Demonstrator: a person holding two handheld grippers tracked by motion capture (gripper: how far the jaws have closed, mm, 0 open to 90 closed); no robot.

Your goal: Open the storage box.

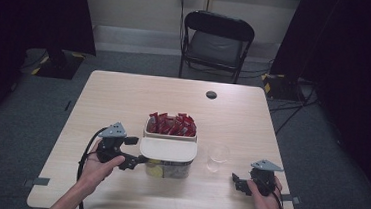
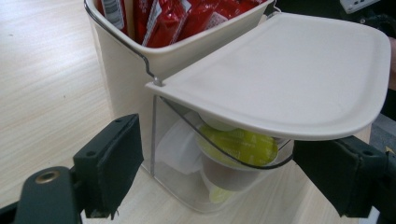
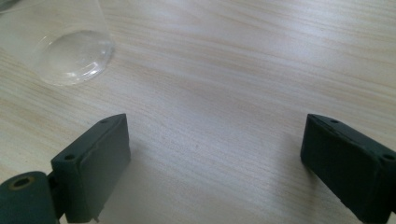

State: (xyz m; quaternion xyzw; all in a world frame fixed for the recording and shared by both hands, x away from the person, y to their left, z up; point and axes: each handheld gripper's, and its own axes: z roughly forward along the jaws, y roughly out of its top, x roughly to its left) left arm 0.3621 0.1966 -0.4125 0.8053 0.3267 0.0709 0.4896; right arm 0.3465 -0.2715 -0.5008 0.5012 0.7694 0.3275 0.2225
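The cream container [image 1: 168, 148] stands near the middle of the wooden table [image 1: 124, 94], a little toward the near edge. Its far compartment holds upright red sachets [image 1: 172, 124]. Its near part is a clear-walled bin under a cream hinged lid [image 1: 168, 149]; in the left gripper view that lid [image 2: 289, 74] is tilted, and a pod with a yellow-green top [image 2: 240, 144] lies beneath it among pale items.

The left gripper [image 1: 136, 161] sits just left of the container's near part, jaws spread wide, one close to the clear wall below the lid's edge. Contact with the wall cannot be confirmed. In its own view the gripper [image 2: 224, 179] straddles the clear bin, gripping nothing.

The right gripper [image 1: 236, 181] rests near the table's near right corner, well apart from the container, jaws apart over bare wood [image 3: 210, 154]. A clear plastic cup [image 1: 218, 156] stands between it and the container; its base [image 3: 70, 51] is cut off at the top left of the right gripper view.

Open tabletop lies far of the container and along the left side. A small dark disc [image 1: 211, 94] sits near the far edge. A folding chair [image 1: 216, 44] stands beyond the table.

The pale items inside the clear bin are hard to identify. Print on the sachets is too small to read.
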